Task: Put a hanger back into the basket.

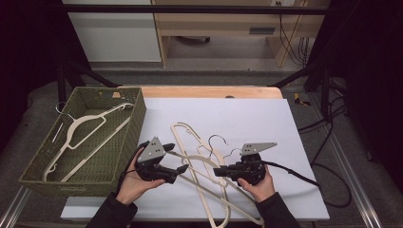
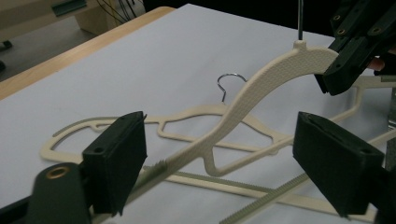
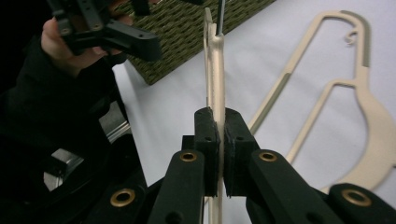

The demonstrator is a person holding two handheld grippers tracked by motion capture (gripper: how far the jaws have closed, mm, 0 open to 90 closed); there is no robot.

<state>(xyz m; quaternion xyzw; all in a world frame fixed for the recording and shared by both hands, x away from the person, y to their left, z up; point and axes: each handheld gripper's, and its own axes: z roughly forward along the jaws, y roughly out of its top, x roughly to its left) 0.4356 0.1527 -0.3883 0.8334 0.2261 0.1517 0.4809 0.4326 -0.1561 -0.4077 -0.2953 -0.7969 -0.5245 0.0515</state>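
while clamped on hanger (image 3: 215, 70), right jaws shut

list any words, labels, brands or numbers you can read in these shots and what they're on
None: no readable text anywhere.
The hangers, the woven basket, the white table cover and both grippers, left and right, bear no lettering.
The drawer front in the background has a dark slot, too small to show any label.

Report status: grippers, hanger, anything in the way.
Right gripper shut on lifted hanger. Left gripper open, jaws astride its lower arm. More hangers lie underneath; basket holds one.
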